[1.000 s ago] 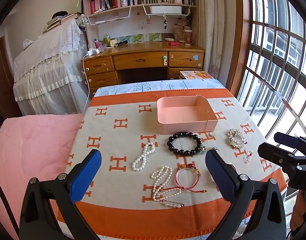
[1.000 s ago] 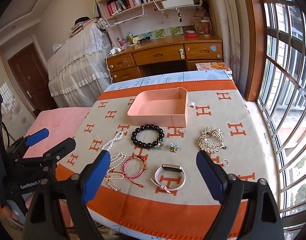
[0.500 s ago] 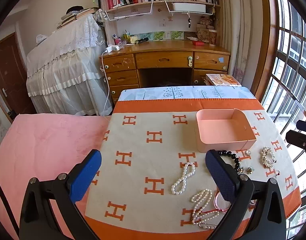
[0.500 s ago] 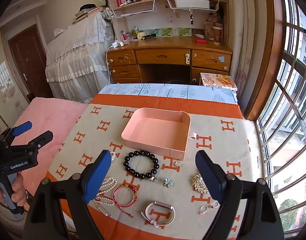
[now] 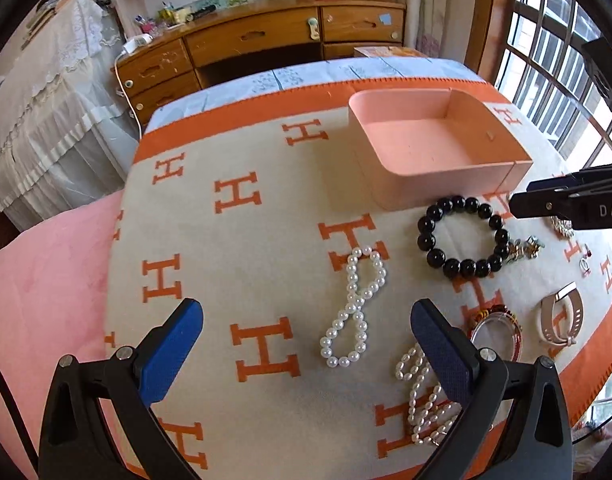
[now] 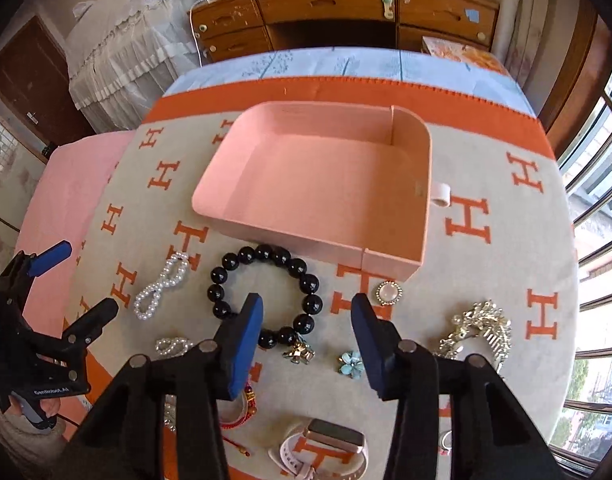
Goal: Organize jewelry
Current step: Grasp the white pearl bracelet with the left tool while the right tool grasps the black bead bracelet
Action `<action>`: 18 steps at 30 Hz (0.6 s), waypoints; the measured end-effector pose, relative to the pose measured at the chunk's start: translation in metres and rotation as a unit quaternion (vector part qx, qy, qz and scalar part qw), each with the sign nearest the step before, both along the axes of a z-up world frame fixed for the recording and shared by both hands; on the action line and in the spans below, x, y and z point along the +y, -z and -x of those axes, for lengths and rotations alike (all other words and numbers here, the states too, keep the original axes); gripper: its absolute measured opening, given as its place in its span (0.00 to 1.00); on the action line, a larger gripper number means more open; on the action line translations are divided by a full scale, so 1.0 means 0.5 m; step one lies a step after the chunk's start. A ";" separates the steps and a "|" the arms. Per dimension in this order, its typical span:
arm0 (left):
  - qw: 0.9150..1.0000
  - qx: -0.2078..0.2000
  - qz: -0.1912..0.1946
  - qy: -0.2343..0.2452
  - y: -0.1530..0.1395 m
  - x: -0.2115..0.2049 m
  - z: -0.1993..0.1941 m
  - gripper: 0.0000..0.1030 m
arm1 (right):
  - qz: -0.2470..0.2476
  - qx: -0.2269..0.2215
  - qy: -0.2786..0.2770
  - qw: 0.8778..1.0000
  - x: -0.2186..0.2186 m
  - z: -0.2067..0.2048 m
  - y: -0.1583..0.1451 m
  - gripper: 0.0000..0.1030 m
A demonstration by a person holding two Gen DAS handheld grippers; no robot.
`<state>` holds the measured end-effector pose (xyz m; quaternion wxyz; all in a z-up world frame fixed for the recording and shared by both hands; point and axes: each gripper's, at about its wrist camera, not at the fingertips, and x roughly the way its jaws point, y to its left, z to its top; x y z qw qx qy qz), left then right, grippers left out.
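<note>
Both grippers lowered closer, right gripper (image 6: pixel 306 316) fingers narrowed over black bead bracelet (image 6: pixel 265 296), left gripper (image 5: pixel 306 320) fingers apart

- Both hand-held grippers now lower & closer to the counter vs 0.5 s ago; room shelves gone from both views.
- Right hand-held gripper (image 6: pixel 306 316): jaw gap narrower than before, now just over the near edge of the black round-bead bracelet (image 6: pixel 264 294).
- Left hand-held gripper (image 5: pixel 306 328): swung back toward the jewelry; white pearl figure-eight strand (image 5: pixel 356 306) now between its wide-apart fingers.
</note>
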<state>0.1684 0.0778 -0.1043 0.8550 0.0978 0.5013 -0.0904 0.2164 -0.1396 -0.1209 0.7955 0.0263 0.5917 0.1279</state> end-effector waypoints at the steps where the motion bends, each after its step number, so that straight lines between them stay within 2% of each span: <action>1: 1.000 0.007 -0.002 0.006 0.011 -0.002 -0.003 0.99 | 0.002 0.010 -0.002 1.000 0.003 -0.007 0.015 0.44; 6: 0.999 0.020 -0.019 0.029 0.043 -0.011 -0.014 0.99 | 0.021 0.031 -0.015 0.999 0.025 -0.025 0.060 0.38; 9: 0.998 0.035 -0.026 0.037 0.052 -0.015 -0.021 0.89 | 0.039 0.020 -0.023 0.999 0.039 -0.029 0.070 0.38; 12: 0.998 0.045 -0.027 0.044 0.064 -0.018 -0.035 0.87 | 0.056 0.013 -0.034 0.998 0.050 -0.027 0.072 0.37; 18: 0.996 0.061 -0.031 0.060 0.082 -0.032 -0.054 0.71 | 0.095 -0.010 -0.061 0.994 0.068 -0.022 0.067 0.20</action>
